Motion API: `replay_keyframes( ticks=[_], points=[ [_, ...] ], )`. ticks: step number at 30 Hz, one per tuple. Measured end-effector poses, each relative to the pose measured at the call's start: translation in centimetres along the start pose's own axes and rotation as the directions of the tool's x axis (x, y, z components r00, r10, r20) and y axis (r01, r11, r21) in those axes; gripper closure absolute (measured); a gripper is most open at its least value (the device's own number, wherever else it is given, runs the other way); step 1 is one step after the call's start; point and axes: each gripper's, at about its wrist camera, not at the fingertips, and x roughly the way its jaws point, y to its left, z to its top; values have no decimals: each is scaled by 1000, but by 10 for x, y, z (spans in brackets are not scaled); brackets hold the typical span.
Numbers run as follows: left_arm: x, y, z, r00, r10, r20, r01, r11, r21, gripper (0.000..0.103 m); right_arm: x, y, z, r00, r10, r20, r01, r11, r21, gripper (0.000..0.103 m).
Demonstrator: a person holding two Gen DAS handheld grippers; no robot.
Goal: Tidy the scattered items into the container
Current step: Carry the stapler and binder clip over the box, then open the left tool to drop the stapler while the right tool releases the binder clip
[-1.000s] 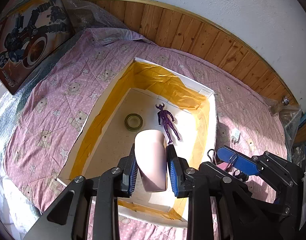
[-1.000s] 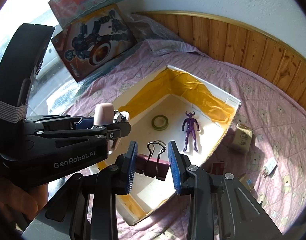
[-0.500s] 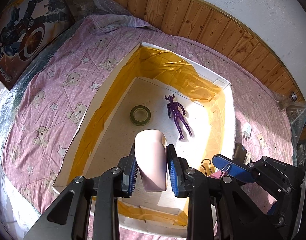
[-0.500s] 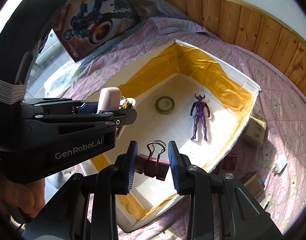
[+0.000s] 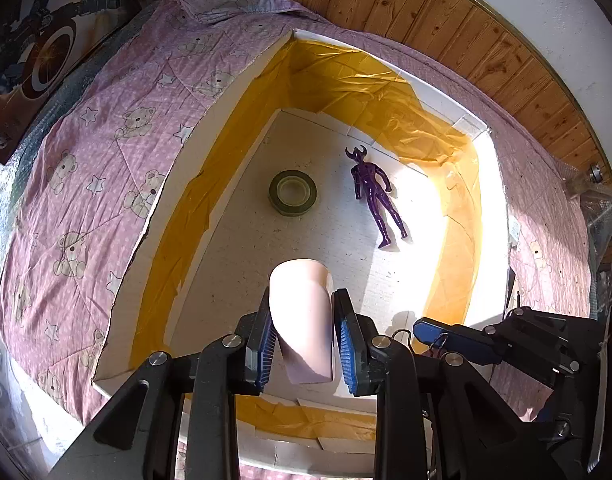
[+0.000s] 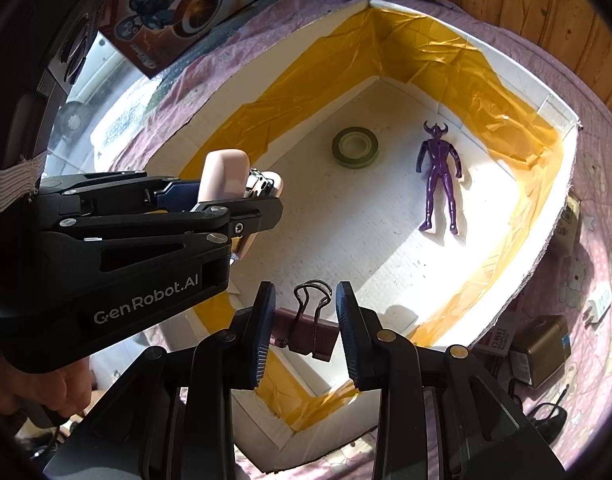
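A white foam box (image 5: 194,136) (image 6: 561,216) lined with yellow tape lies on the pink bedspread. On its floor rest a purple figure (image 5: 375,194) (image 6: 439,176) and a greenish tape roll (image 5: 293,193) (image 6: 354,147). My left gripper (image 5: 304,340) (image 6: 222,200) is shut on a pale pink rounded case (image 5: 302,316) (image 6: 224,174), held above the box's near end. My right gripper (image 6: 306,324) (image 5: 441,334) is shut on a maroon binder clip (image 6: 306,330), hovering over the near corner of the box, just right of the left gripper.
A superhero toy box (image 5: 30,48) (image 6: 178,4) leans at the far left. Small cartons (image 6: 539,346), a white adapter (image 6: 599,300) and a black clip (image 6: 549,418) lie on the bedspread right of the box. Wooden panelling (image 5: 465,36) backs the bed. A hand (image 6: 46,392) grips the left tool.
Both grippers have moved forward and lower over the foam box, keeping hold of the pink case and the binder clip. The box now fills more of each view.
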Motion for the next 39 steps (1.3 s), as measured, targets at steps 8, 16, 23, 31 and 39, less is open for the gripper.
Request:
replay_keyframes(
  ticks=[8, 16, 23, 31, 39],
  points=[
    [20, 5, 6, 995, -3, -95, 7, 999, 37, 74, 14, 15, 8, 996, 20, -81, -27, 996, -82, 70],
    [39, 12, 12, 985, 16, -170, -7, 998, 57, 74, 39, 13, 11, 983, 72, -167, -83, 995, -62, 70],
    [54, 19, 8, 974, 72, -216, -54, 995, 88, 74, 48, 11, 7, 975, 71, -211, -86, 995, -60, 70],
    [57, 27, 6, 968, 97, -231, -83, 994, 73, 57, 44, 10, 4, 974, 115, -194, -123, 992, -34, 62],
    [46, 26, 2, 971, 87, -221, -74, 995, 69, 52, 12, 1, -7, 983, 152, -102, -151, 988, 20, 62]
  ],
)
